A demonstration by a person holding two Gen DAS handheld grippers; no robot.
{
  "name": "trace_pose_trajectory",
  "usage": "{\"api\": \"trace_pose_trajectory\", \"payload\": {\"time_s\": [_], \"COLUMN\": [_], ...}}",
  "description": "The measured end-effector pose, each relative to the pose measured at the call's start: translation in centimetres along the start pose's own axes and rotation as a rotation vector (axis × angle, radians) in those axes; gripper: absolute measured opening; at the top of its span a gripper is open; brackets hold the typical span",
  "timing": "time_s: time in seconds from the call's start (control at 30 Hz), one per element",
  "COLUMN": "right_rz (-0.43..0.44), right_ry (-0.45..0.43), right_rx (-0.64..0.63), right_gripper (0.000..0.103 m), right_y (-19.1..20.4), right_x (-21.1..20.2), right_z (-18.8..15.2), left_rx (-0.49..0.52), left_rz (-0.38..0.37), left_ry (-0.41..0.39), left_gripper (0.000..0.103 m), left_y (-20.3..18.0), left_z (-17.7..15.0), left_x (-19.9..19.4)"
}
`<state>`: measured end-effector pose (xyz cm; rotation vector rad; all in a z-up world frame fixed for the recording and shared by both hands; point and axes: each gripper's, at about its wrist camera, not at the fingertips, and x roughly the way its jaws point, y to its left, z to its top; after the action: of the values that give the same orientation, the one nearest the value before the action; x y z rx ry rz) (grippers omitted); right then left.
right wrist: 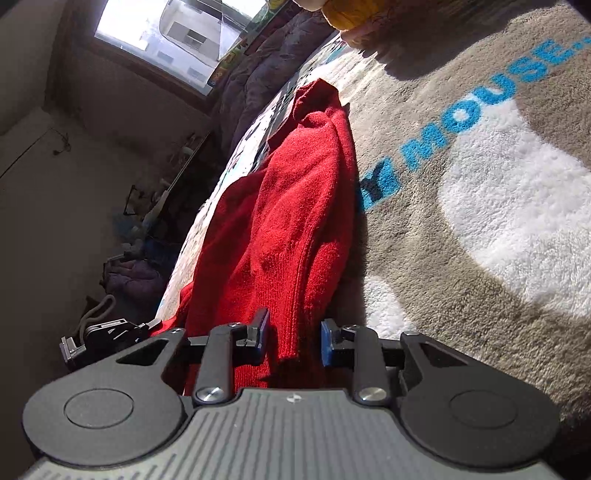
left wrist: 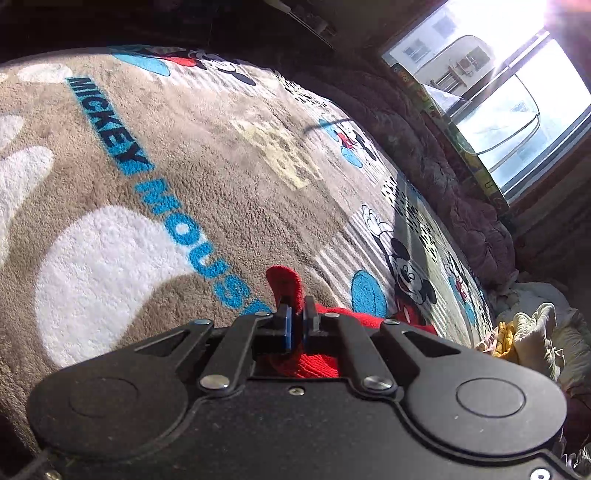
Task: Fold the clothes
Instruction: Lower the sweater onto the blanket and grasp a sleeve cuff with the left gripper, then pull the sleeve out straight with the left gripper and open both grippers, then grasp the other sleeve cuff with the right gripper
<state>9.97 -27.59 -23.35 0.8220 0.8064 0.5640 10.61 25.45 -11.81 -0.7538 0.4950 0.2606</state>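
Note:
A red knitted garment [right wrist: 295, 206] lies in a long heap on a fleecy brown blanket [right wrist: 480, 295] printed with blue "MICKEY MOUSE" lettering. In the right wrist view my right gripper [right wrist: 295, 338] straddles the garment's near hem. Its left blue pad touches the cloth, while the right pad stands a little clear of it. In the left wrist view my left gripper [left wrist: 297, 314] is shut on a fold of the red garment [left wrist: 284, 284]. A tongue of that fold sticks up past the fingertips and more red cloth [left wrist: 314, 363] bunches under the jaws.
A pile of pale and yellow clothes [left wrist: 535, 332] lies at the blanket's right end. A purple quilt [left wrist: 443, 177] runs below a bright window [left wrist: 517, 103]. A yellow garment [right wrist: 347, 14] sits at the far end. A black device with a grey cord [right wrist: 107, 334] is by the red garment's left edge.

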Motion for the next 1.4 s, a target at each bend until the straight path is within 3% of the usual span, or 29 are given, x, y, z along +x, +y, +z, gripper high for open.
{"api": "trace_pose_trajectory", "payload": {"time_s": [0.13, 0.2, 0.27, 0.37, 0.4, 0.47, 0.57, 0.67, 0.83, 1.07, 1.23, 1.3, 1.4], "right_rz": [0.096, 0.097, 0.05, -0.011, -0.026, -0.051, -0.082, -0.077, -0.104, -0.208, -0.2, -0.203, -0.195], "right_ry": [0.012, 0.027, 0.05, 0.064, 0.065, 0.052, 0.01, 0.001, -0.001, -0.049, 0.006, 0.046, 0.024], "right_rx": [0.067, 0.066, 0.035, 0.043, 0.055, 0.035, -0.017, -0.066, -0.183, -0.444, -0.458, -0.389, -0.314], "right_gripper": [0.024, 0.024, 0.024, 0.025, 0.026, 0.031, 0.046, 0.047, 0.044, 0.04, 0.04, 0.039, 0.035], "right_y": [1.5, 2.2, 2.5, 1.9, 1.6, 1.7, 2.6, 3.1, 4.4, 7.2, 7.1, 6.2, 5.2], "right_x": [0.1, 0.3, 0.6, 0.5, 0.4, -0.3, -1.6, -2.1, -1.5, -1.2, 0.5, 1.3, 1.2], "right_z": [0.3, 0.5, 0.1, -0.7, -0.9, -0.9, -0.5, -0.1, -0.5, -1.3, -0.8, -0.7, -0.9], "left_rx": [0.106, 0.138, 0.152, 0.178, 0.178, 0.162, 0.096, 0.104, 0.217, 0.257, 0.307, 0.334, 0.353], "left_rz": [-0.011, 0.027, 0.086, 0.282, 0.288, 0.278, 0.232, 0.176, 0.109, -0.035, -0.108, -0.117, -0.121], "left_ry": [-0.073, -0.066, -0.018, 0.19, 0.184, 0.146, 0.116, 0.132, 0.214, 0.18, 0.175, 0.182, 0.198], "left_gripper": [0.002, 0.002, 0.004, 0.011, 0.011, 0.028, 0.033, 0.041, 0.041, 0.041, 0.041, 0.041, 0.041], "left_y": [-0.9, -0.3, 1.1, 3.8, 4.2, 4.7, 4.4, 2.9, -0.6, -4.9, -8.0, -8.8, -9.3], "left_z": [4.5, 5.4, 5.3, 2.8, 1.9, 0.3, -2.4, -5.3, -9.0, -8.7, -9.3, -10.0, -11.0], "left_x": [-1.0, -0.3, 1.5, 5.2, 4.7, 2.9, -0.4, -2.4, -4.1, -8.0, -9.8, -10.2, -10.3]}}
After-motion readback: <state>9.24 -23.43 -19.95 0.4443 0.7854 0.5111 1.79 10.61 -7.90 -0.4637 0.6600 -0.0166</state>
